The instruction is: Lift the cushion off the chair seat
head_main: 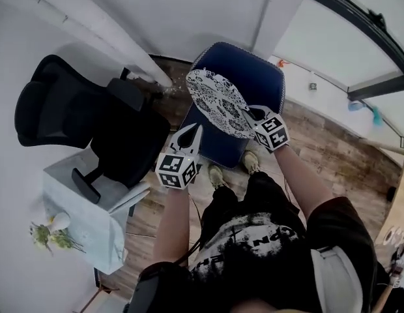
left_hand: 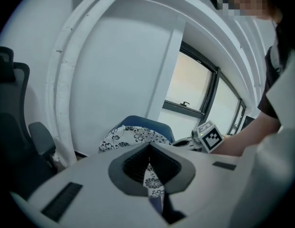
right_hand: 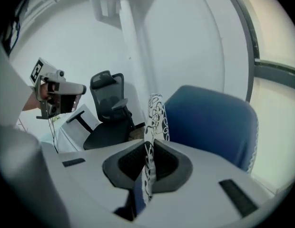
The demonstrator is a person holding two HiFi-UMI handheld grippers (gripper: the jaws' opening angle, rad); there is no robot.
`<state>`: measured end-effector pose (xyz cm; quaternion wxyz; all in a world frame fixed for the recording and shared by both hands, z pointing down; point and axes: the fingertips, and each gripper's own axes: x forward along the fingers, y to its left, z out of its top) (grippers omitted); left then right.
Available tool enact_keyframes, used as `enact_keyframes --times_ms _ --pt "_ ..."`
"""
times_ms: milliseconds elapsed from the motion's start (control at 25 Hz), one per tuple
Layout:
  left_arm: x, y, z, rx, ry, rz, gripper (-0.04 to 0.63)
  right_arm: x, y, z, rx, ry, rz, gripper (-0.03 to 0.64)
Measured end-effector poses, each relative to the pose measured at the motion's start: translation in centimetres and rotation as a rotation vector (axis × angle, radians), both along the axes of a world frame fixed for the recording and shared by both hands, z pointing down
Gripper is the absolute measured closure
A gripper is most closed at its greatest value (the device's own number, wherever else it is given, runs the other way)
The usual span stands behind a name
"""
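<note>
Jaws nearly closed — left gripper point(head_main: 193, 131) and right gripper point(head_main: 251, 113) each pinch cushion point(head_main: 219, 102).

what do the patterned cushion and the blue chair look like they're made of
Cushion: looks like soft woven cloth, matte, white with a dark floral print; its edge folds thin where it is pinched. Blue chair: seems upholstered in matte blue fabric, with a pale dotted trim along the edge, possibly stitching; the weave is too small to tell.
</note>
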<state>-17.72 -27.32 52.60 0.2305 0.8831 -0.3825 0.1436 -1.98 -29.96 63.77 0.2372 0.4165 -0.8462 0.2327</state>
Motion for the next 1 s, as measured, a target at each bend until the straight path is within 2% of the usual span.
enact_keyframes --times_ms 160,280,520,720,1000 --pt "-1.2 0.9 -2.1 0.041 -0.013 -0.023 0.581 -0.4 0.0 -6.3 0.094 -0.032 -0.024 0.583" --pt "-1.8 1.3 -4.4 0.075 0.010 -0.044 0.581 -0.6 -0.2 -11.3 0.176 -0.072 -0.037 0.583" --pt "-1.8 1.5 -8.9 0.177 0.013 -0.068 0.581 -0.8 -0.1 -20.2 0.339 -0.137 -0.086 0.583" --pt "-0.6 2.3 -12.2 0.241 0.048 -0.074 0.581 -0.7 1.2 -25.0 0.429 -0.169 -0.135 0.583" --pt "-0.4 3.5 -14.8 0.299 0.039 -0.100 0.581 -0.8 3.1 -29.2 0.517 -0.160 -0.210 0.583"
